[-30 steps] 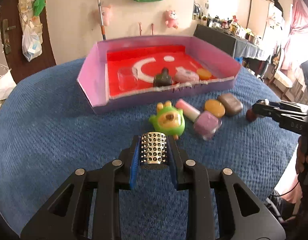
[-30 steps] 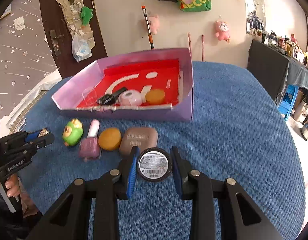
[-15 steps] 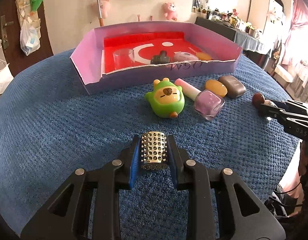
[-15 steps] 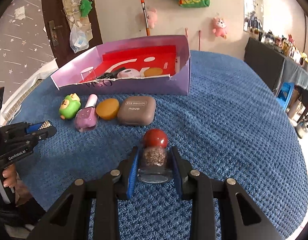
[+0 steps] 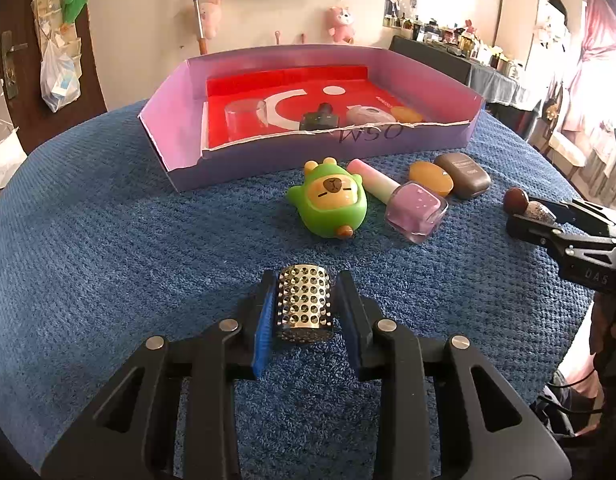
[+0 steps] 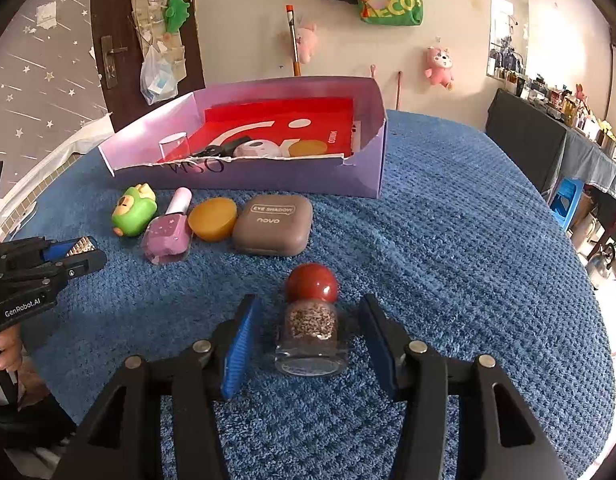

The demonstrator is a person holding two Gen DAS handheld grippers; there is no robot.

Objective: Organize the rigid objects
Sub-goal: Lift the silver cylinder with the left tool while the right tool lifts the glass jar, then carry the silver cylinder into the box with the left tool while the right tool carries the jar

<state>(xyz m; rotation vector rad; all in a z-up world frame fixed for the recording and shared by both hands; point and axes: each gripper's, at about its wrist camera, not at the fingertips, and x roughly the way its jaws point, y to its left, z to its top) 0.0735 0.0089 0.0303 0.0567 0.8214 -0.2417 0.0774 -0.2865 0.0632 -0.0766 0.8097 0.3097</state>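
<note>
We have lined our things up on the blue-covered counter in front of the purple box. In the right hand-held gripper the red-capped glitter bottle lies on the cloth, nearer us than the box, and the jaws are opening with clear gaps either side — we judge it just set down. The left hand-held gripper is narrow around the studded metal cylinder; its jaws are opening too, and a slim gap shows on each side. A green toy, a pink polish bottle, an amber disc and an eye-shadow case sit just before the box's front wall. That wall hides the lower parts of what lies inside — a clear cup, something dark, a pale round piece.
</note>
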